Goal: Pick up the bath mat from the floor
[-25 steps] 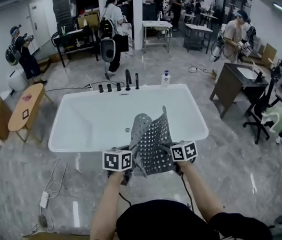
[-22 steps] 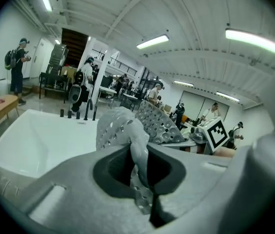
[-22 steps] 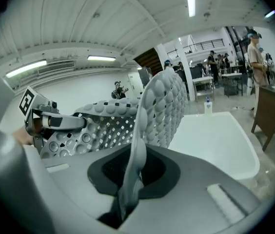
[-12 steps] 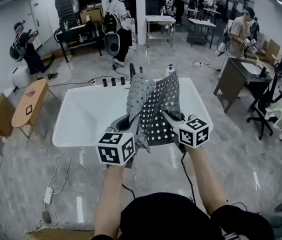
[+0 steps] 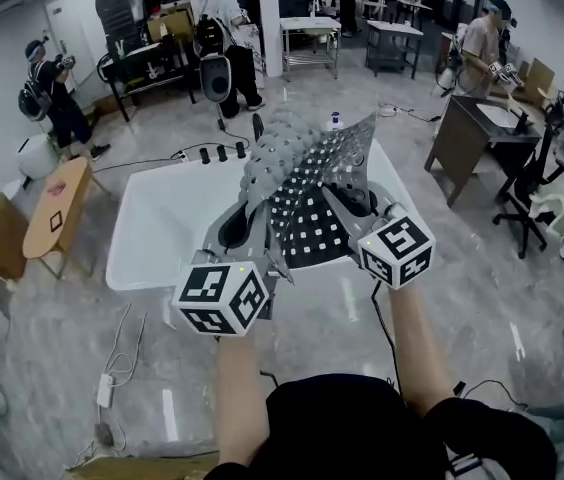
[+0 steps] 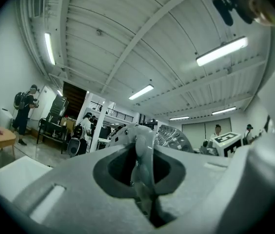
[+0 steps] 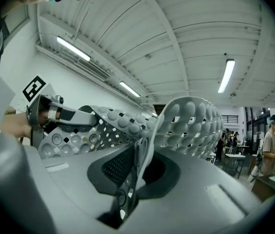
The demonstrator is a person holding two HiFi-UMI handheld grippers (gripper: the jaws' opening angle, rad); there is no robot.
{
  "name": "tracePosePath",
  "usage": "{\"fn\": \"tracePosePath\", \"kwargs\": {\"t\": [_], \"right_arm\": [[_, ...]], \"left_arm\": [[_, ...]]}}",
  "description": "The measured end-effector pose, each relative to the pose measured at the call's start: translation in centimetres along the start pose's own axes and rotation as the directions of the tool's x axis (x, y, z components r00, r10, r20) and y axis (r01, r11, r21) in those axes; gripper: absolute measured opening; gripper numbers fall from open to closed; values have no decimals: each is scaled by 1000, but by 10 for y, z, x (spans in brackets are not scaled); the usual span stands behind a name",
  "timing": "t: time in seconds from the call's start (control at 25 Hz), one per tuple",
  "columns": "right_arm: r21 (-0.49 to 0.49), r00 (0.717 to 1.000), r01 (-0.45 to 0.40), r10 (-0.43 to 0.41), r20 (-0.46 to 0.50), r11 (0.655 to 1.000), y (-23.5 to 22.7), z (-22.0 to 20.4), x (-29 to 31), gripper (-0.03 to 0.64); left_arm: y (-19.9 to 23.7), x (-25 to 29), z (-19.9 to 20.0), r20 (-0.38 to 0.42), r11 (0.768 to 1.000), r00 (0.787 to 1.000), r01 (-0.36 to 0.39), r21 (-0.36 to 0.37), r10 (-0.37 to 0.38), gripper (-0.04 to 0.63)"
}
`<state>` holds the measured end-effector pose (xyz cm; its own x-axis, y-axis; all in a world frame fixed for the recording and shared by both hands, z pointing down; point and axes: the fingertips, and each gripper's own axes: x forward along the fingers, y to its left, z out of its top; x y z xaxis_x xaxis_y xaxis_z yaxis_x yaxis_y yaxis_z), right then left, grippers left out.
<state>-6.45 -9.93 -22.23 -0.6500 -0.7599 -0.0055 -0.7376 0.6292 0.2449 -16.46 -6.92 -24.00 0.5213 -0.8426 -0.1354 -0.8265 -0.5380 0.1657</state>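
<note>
Identify the grey perforated rubber bath mat (image 5: 307,183) by its pattern: a regular grid of small square holes, with rows of round cups on one face. Where the mat is shaded in the head view, the holes read as light squares on dark grey.

Check the left gripper (image 6: 143,179) and the right gripper (image 7: 130,184). Each body is pale grey with a dark grey recess at the centre. The left marker cube (image 5: 220,296) and the right marker cube (image 5: 397,250) carry black square markers on white.

The rectangular bathtub (image 5: 162,238) is plain white. The polished stone floor (image 5: 72,338) is light grey with faint marbling.
</note>
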Motion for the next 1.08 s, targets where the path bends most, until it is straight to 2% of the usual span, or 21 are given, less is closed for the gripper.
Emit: {"fn": "tracePosePath", "kwargs": {"t": [0.36,0.8,1.08], "right_arm": [[10,999,-17,17,-41,1000,12,-4,8,32],[-9,998,-37,37,-43,999,22,5,14,32],[-8,995,-89,89,-35,996,29,8,18,33]], "left_arm": [[10,-4,-4,-27,1000,1000,-1,-28,1,18],[16,-19,3,-13,999,1000,-17,-34,16,18],[14,-21,7,1,999,999,-41,-34,41,18]]}}
